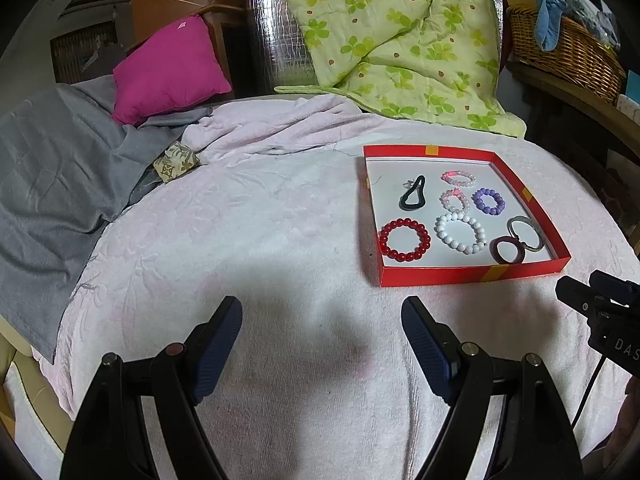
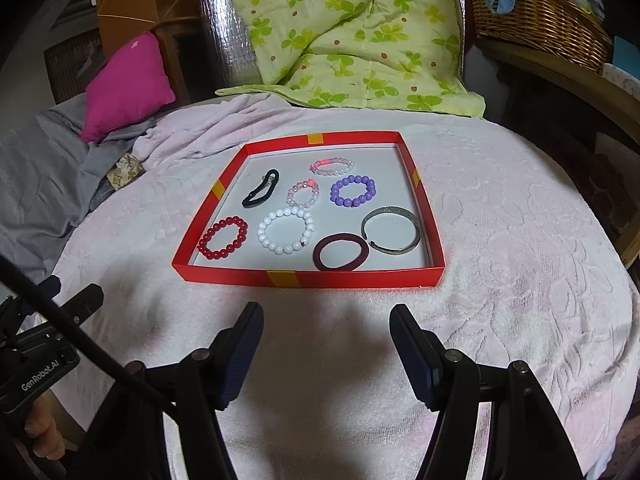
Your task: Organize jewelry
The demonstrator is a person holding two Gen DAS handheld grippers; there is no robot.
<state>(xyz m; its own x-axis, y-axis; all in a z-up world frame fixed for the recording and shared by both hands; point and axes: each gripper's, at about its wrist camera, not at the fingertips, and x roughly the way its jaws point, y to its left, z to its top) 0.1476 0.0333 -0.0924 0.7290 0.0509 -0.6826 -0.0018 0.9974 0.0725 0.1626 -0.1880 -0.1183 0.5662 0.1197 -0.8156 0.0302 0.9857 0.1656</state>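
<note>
A shallow red box sits on the pink towel. Inside lie a red bead bracelet, a white bead bracelet, a purple bead bracelet, two pale pink bead bracelets, a black hair tie, a maroon hair band and a silver bangle. My left gripper is open and empty, left of the box. My right gripper is open and empty, just in front of the box.
A pink towel covers the round surface. A grey cloth, a magenta pillow and a small patterned pouch lie at the left. A green clover quilt lies behind. A wicker basket stands at the back right.
</note>
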